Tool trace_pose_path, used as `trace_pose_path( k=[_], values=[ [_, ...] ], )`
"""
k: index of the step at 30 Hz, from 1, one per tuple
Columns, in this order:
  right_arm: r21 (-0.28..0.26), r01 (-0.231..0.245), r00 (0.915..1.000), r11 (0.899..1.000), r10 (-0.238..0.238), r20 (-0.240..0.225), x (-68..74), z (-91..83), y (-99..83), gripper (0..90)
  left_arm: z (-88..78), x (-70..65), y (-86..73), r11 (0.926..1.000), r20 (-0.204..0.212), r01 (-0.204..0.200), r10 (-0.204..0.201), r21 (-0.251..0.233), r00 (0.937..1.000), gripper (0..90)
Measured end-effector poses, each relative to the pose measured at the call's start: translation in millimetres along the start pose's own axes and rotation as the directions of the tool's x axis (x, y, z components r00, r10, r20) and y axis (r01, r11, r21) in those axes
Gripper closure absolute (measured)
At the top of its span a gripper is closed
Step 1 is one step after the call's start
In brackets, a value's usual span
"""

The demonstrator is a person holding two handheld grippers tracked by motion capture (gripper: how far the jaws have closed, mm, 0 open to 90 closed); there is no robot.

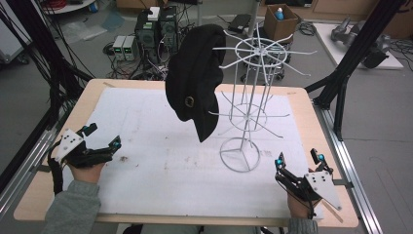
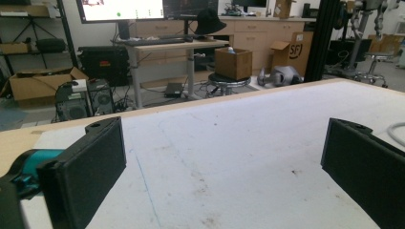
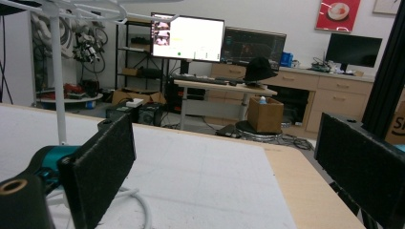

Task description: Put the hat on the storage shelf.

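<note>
A wooden table (image 1: 321, 141) carries a white mat (image 1: 160, 161) and a wire rack (image 1: 243, 122).

The hat (image 1: 194, 78) is soft black cloth, matt, with a small shiny metal ring on it. The rack (image 1: 248, 97) is thin white wire, smooth and a bit glossy. The table (image 1: 319, 146) has a pale wood edge, and a white sheet (image 1: 165, 161) on top looks rough and stained. The gripper pads (image 2: 98, 164) are black, matt and grainy.
</note>
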State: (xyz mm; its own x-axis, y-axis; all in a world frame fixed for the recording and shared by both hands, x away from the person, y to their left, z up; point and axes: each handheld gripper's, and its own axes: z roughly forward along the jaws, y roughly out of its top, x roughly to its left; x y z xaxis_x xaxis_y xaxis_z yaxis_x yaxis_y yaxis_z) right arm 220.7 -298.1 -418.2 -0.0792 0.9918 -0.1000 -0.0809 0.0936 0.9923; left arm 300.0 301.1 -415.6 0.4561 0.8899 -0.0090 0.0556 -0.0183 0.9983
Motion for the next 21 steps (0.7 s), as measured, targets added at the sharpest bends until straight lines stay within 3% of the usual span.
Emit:
trace_pose_path(
  k=[21],
  values=[
    [-0.003, 0.004, 1.0, 1.0, -0.004, -0.001, 0.7, 0.2, 0.1, 5.7, 0.7, -0.1, 0.4, 0.9999, 0.011, 0.016, -0.016, -0.003, 0.9998, 1.7]
  ],
)
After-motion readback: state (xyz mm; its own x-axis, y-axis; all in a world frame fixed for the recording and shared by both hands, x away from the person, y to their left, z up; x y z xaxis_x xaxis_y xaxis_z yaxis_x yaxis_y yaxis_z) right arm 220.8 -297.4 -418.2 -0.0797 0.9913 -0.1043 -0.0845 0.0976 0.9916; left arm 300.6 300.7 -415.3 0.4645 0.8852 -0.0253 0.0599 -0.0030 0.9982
